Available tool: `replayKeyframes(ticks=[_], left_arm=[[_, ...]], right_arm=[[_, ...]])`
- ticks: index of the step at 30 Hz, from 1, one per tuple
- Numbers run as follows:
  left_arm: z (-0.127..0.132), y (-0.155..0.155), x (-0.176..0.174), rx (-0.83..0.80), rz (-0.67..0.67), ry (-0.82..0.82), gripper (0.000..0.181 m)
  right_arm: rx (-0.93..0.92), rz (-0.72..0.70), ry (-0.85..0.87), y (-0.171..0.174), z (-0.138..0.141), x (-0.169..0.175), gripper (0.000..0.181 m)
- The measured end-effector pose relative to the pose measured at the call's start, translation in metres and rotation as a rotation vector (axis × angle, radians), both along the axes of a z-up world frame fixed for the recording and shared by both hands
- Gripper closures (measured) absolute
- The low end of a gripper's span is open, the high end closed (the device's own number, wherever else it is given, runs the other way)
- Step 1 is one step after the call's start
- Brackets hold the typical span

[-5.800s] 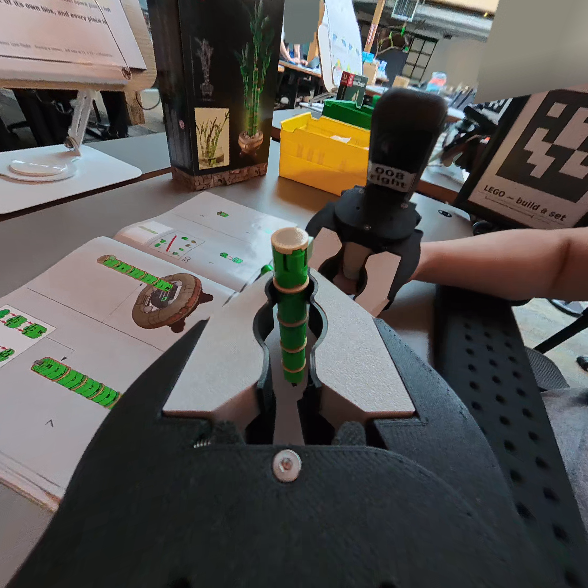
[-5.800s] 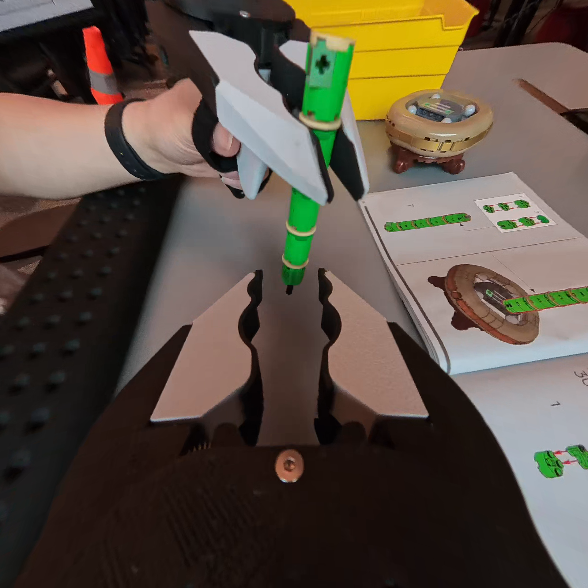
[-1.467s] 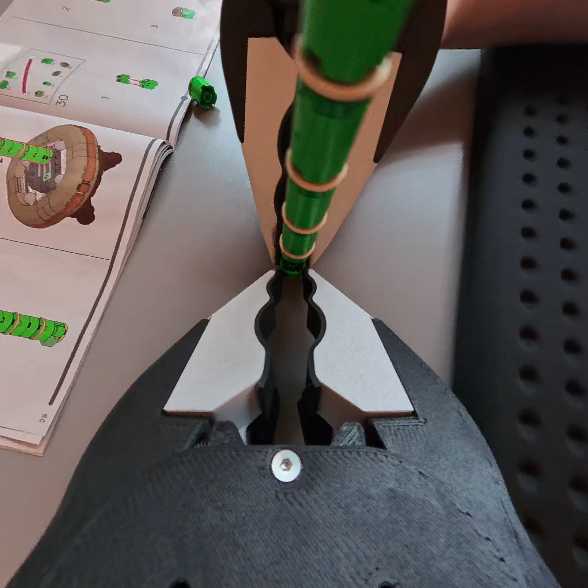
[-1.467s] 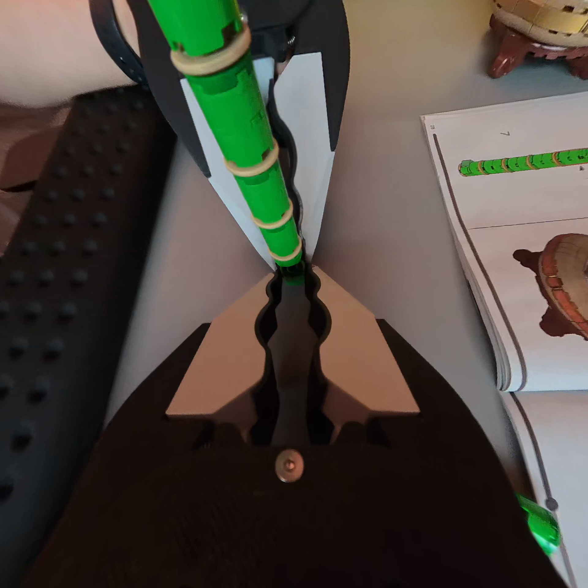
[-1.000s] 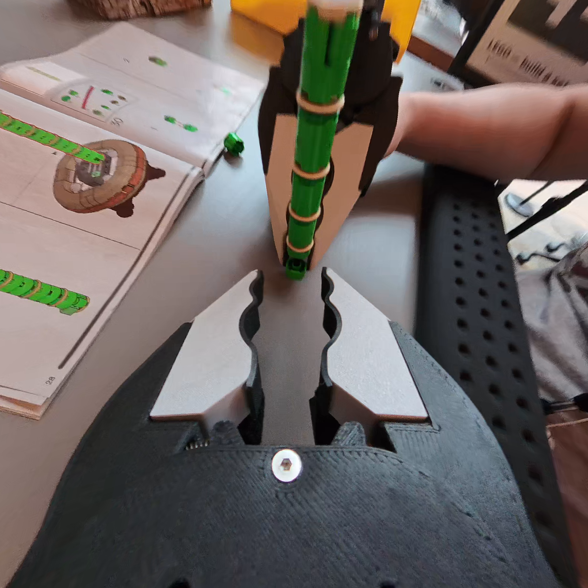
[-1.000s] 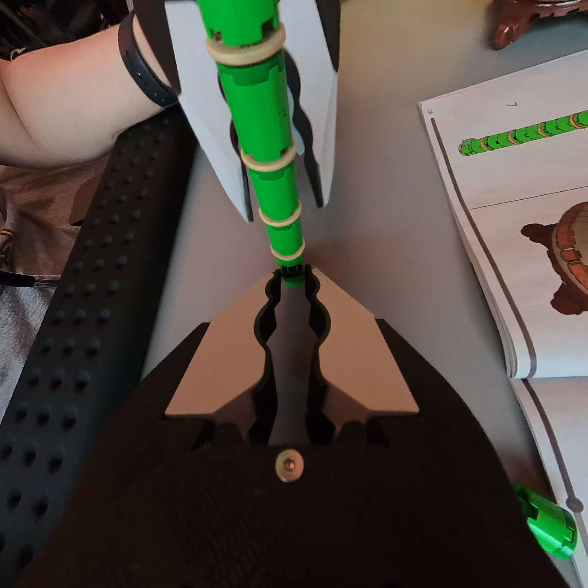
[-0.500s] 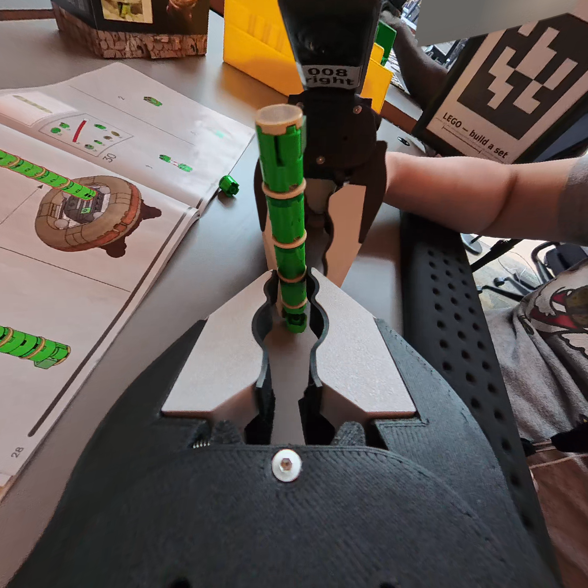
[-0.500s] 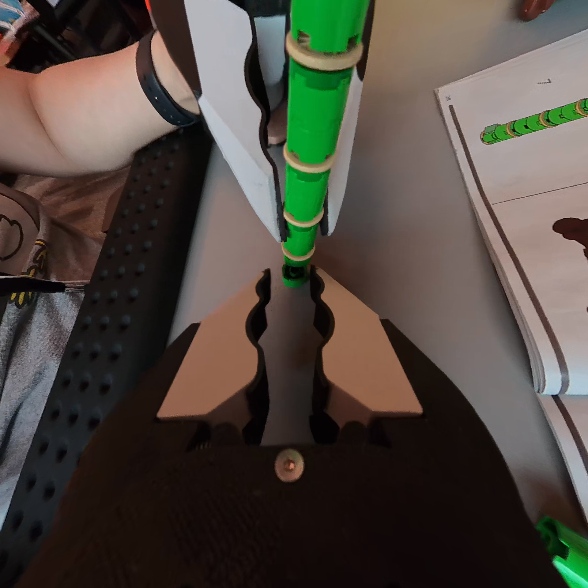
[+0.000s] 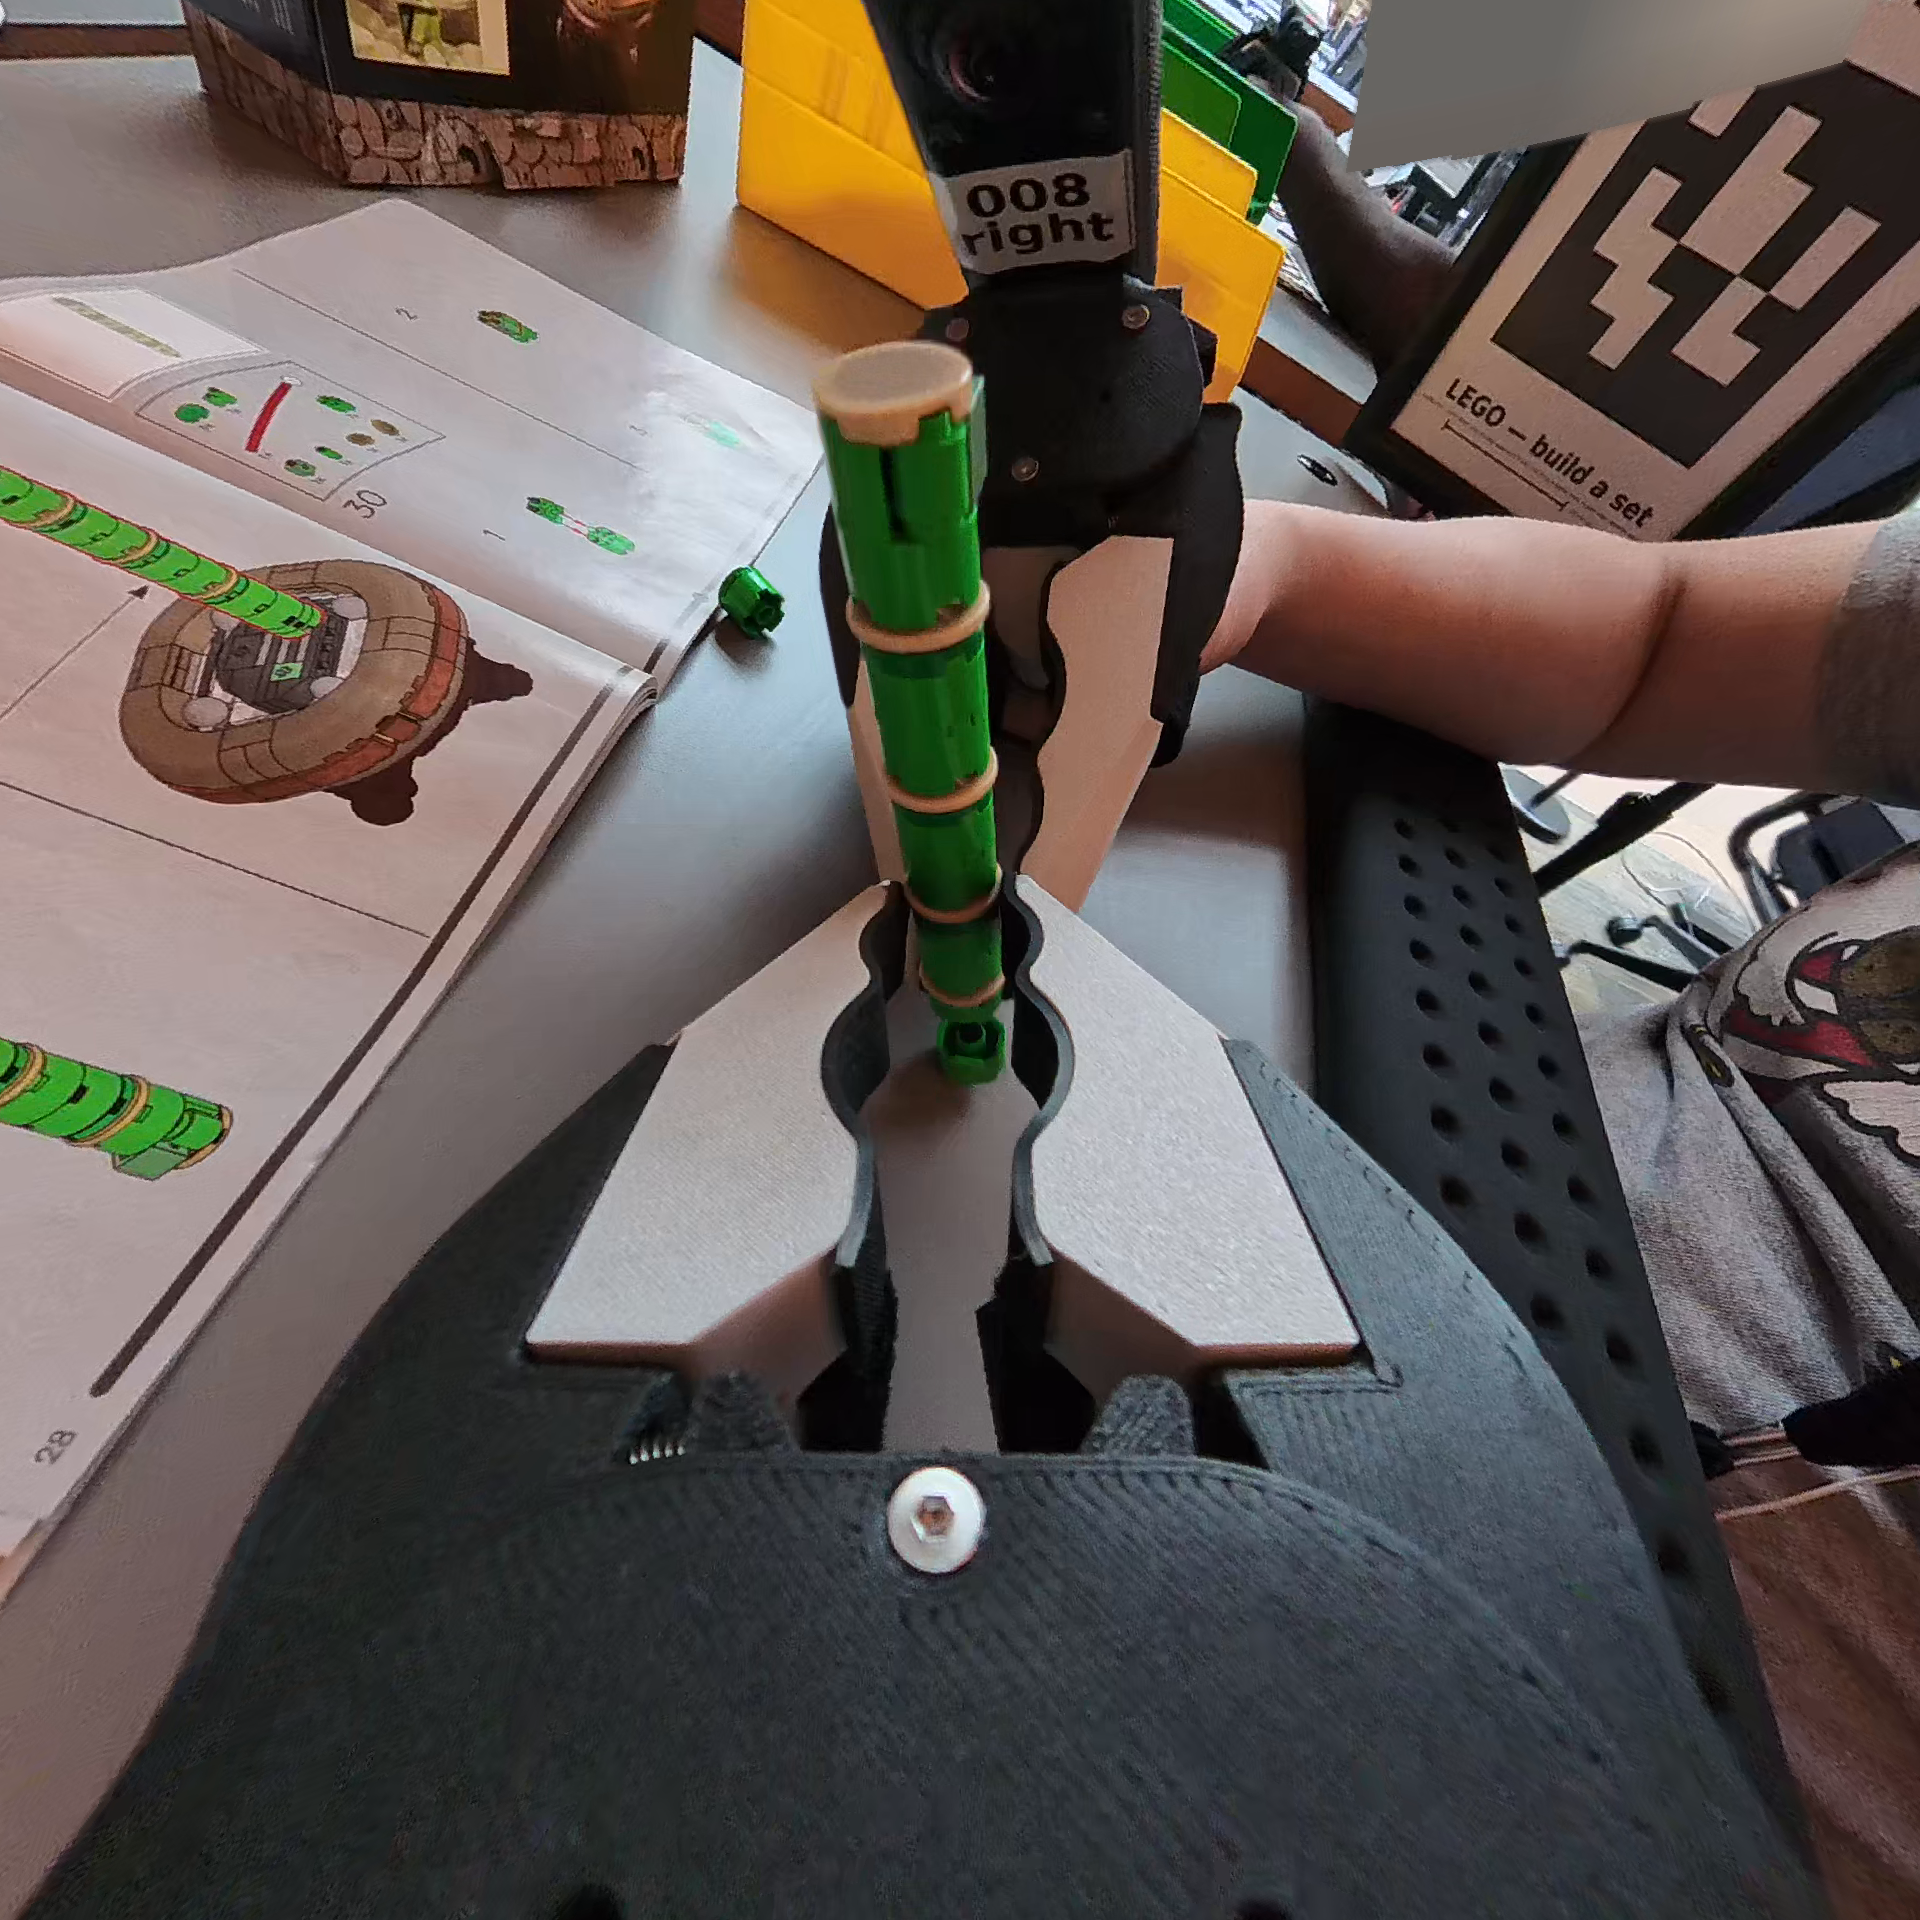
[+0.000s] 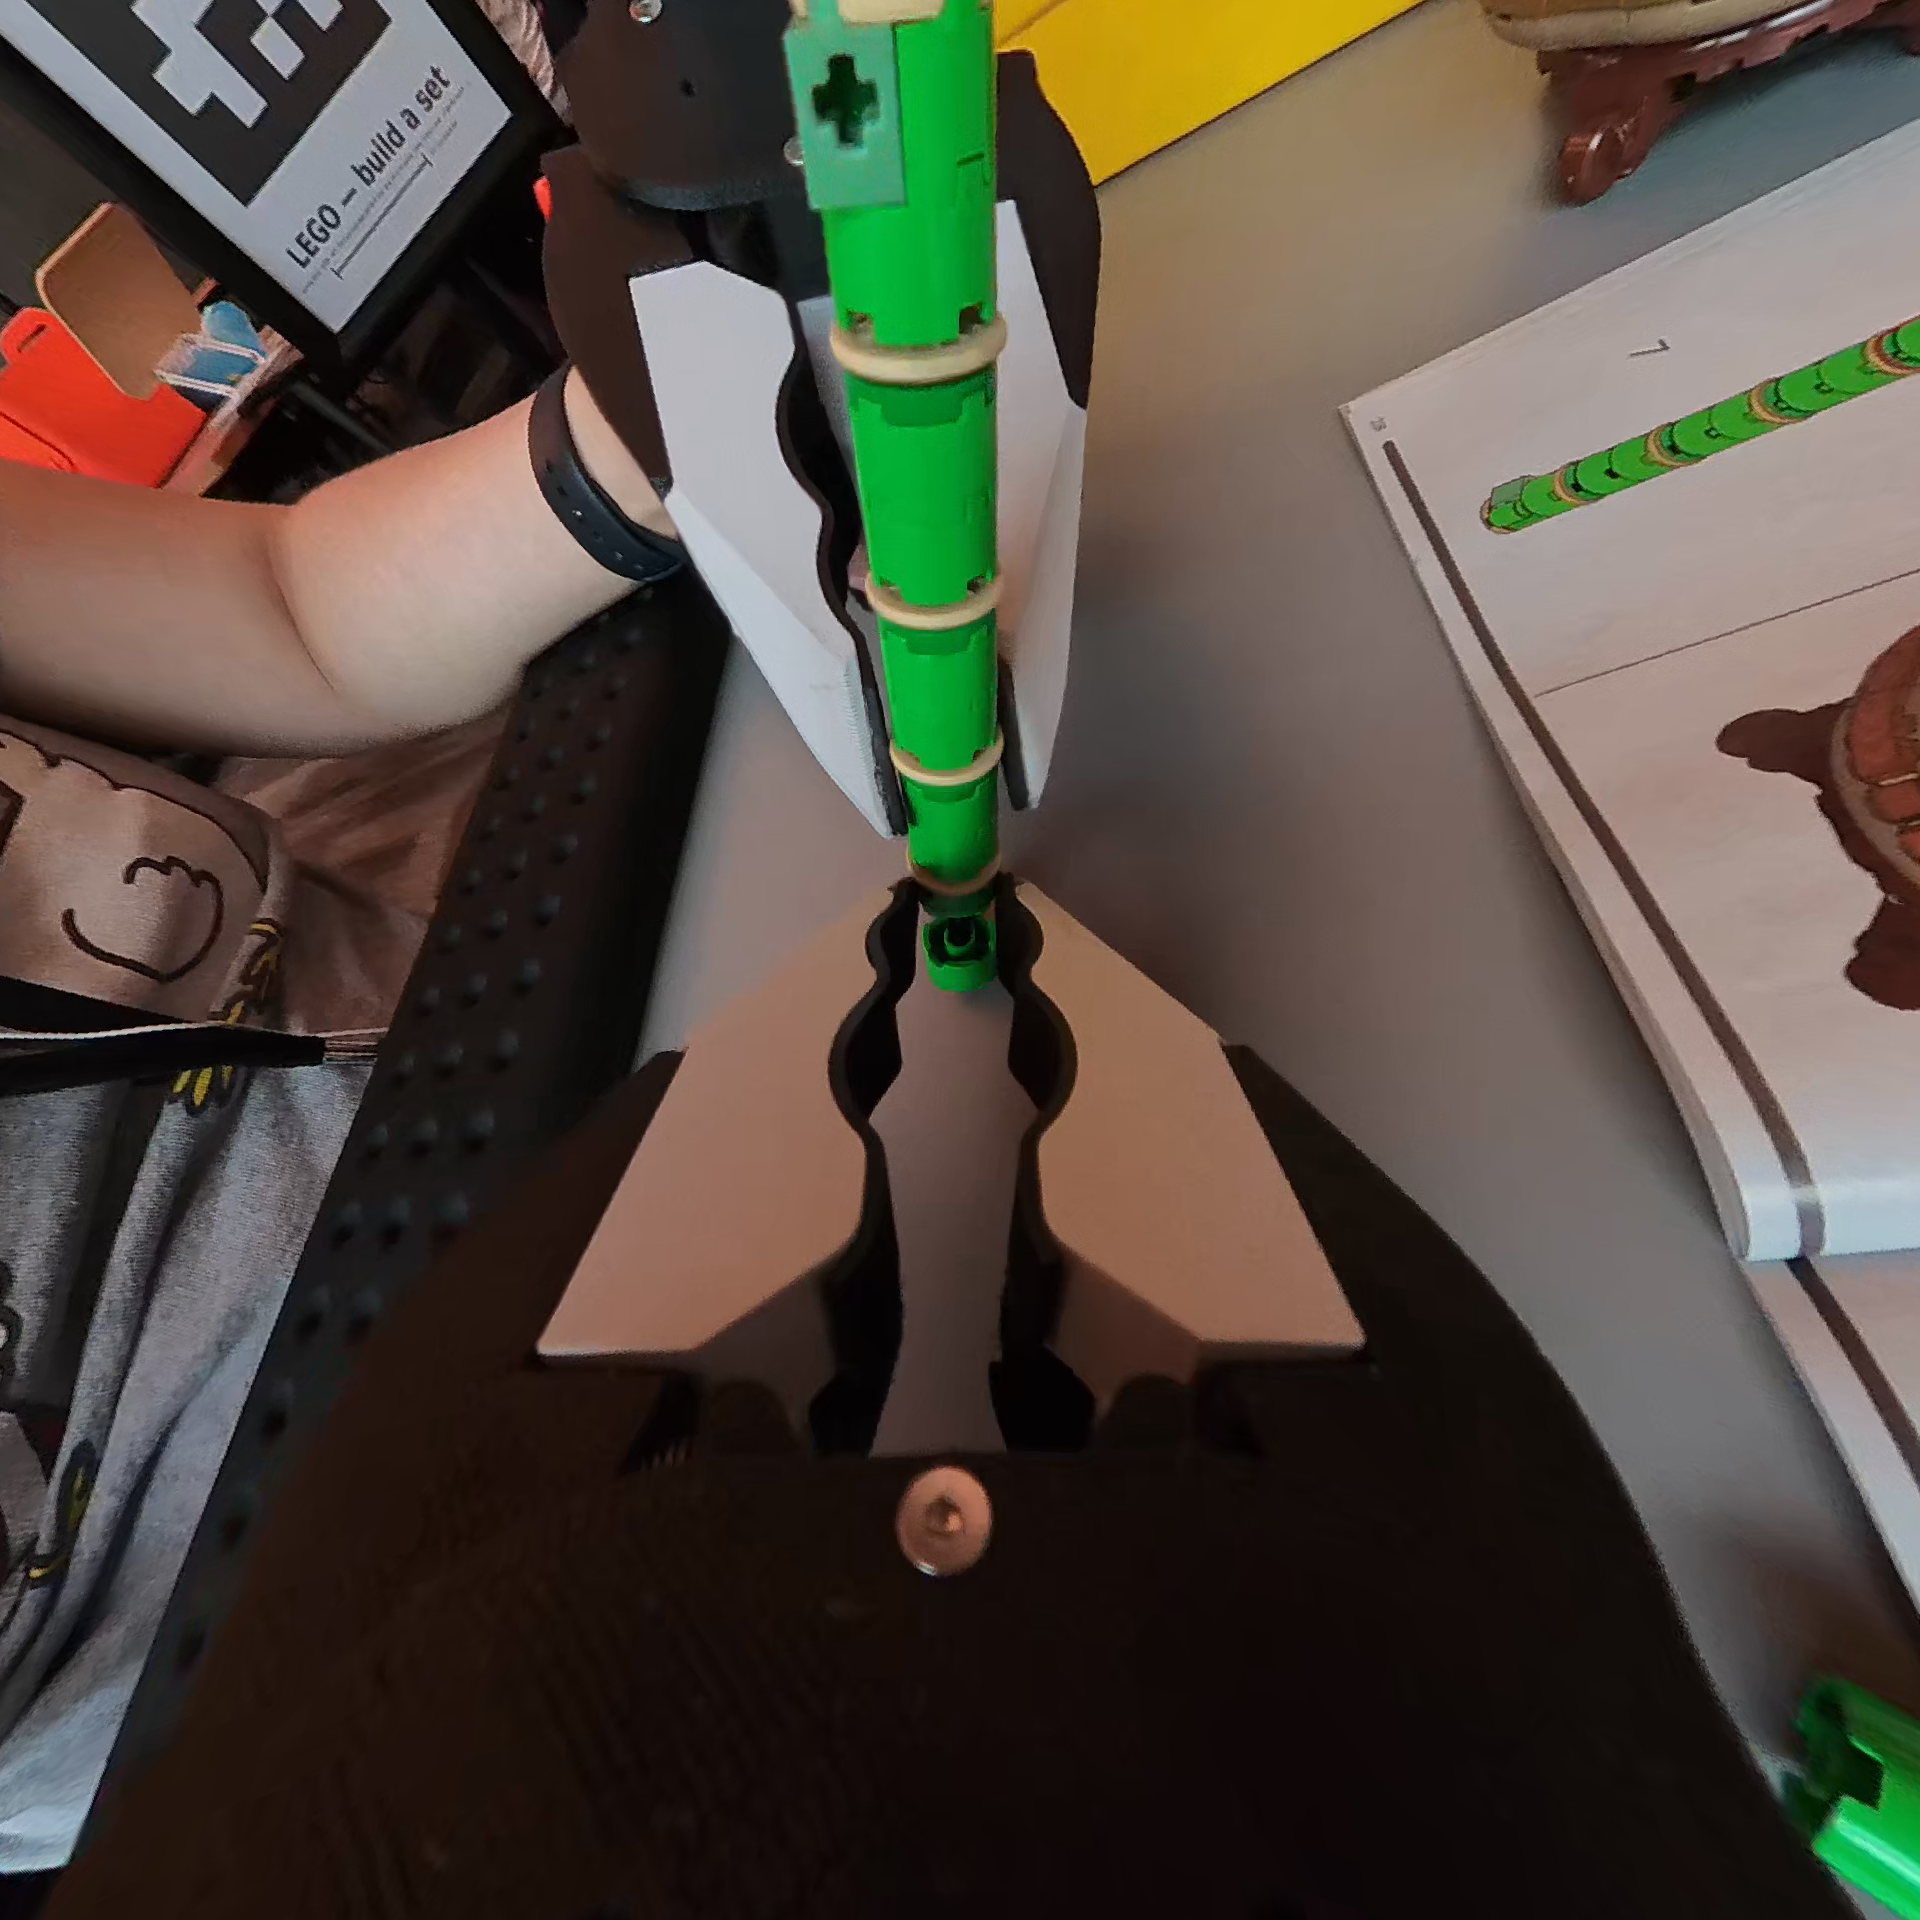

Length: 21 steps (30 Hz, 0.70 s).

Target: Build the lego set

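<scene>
A green bamboo stalk (image 9: 925,707) of stacked segments with tan rings and a tan cap stands upright above the grey table. My left gripper (image 9: 951,899) is shut on its lower part. In the right wrist view my right gripper (image 10: 956,899) is shut on the stalk's (image 10: 925,499) bottom end, and the left gripper's fingers (image 10: 727,520) clamp the stalk just above. The right gripper's fingers (image 9: 1091,727) show behind the stalk in the left wrist view. A light green block with a cross hole (image 10: 847,114) sits near the stalk's top.
An open instruction booklet (image 9: 312,831) lies on the left, with a loose green round piece (image 9: 750,603) beside it. A brown and tan pot base (image 10: 1662,62), yellow bins (image 9: 831,156), the set's box (image 9: 447,83) and a marker sign (image 9: 1662,312) stand behind. A black perforated edge (image 9: 1507,1039) runs along the right. My two grippers' fingertips are within a few centimetres of each other.
The left gripper opened while the right held the stalk, then closed on its lower part again. In the last half second the right gripper closed on the bottom end.
</scene>
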<state>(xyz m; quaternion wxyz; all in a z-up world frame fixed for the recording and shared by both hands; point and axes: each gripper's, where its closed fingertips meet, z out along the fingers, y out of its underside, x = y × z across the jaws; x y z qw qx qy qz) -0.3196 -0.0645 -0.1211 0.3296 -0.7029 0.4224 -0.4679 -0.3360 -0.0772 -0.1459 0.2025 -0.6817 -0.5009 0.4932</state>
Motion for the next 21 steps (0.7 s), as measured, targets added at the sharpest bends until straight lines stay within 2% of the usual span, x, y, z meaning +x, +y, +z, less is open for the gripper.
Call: replayKeyframes(ticks=[2,5,10,21], left_arm=[[-0.004,-0.001,-0.007,0.015,0.007,0.041,0.157],[-0.014,-0.013,-0.011,-0.008,-0.028,0.084,0.156],[-0.022,-0.014,-0.005,0.073,-0.032,0.150,0.168],[-0.024,-0.014,-0.003,0.027,-0.038,0.137,0.169]], right_arm=[[0.042,0.003,0.001,0.000,0.000,0.001,0.167],[0.080,-0.005,0.002,0.001,0.001,0.002,0.167],[0.080,0.006,0.003,0.000,0.001,0.003,0.168],[0.101,0.003,-0.007,0.000,-0.001,0.004,0.168]])
